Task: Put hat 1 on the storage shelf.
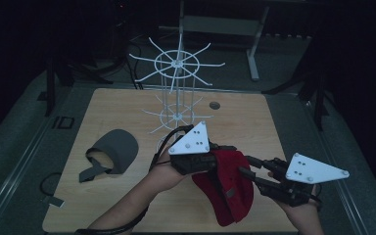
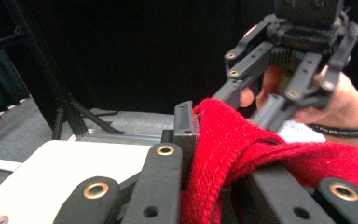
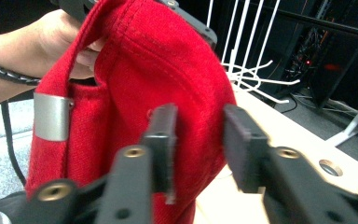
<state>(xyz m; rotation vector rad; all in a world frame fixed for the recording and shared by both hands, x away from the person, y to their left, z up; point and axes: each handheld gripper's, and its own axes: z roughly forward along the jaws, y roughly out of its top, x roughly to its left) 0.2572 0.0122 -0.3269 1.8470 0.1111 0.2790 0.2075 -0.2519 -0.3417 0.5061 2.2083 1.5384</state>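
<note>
A red cap (image 1: 230, 196) hangs above the table's front, its crown drooping. My left gripper (image 1: 219, 157) is shut on its upper edge; in the left gripper view the red fabric (image 2: 242, 144) is pinched between the jaws of that gripper (image 2: 214, 140). My right gripper (image 1: 244, 166) points left at the cap from the right. In the right gripper view it (image 3: 199, 140) is open, and the cap's side (image 3: 135, 70) fills the gap behind the jaws. A silver strap buckle (image 3: 51, 116) shows at the cap's back.
A grey cap (image 1: 115, 149) lies on the wooden table (image 1: 127, 103) at the left. A white wire hanging rack (image 1: 176, 90) stands at the table's back middle. A small round hole (image 1: 214, 105) sits right of the rack.
</note>
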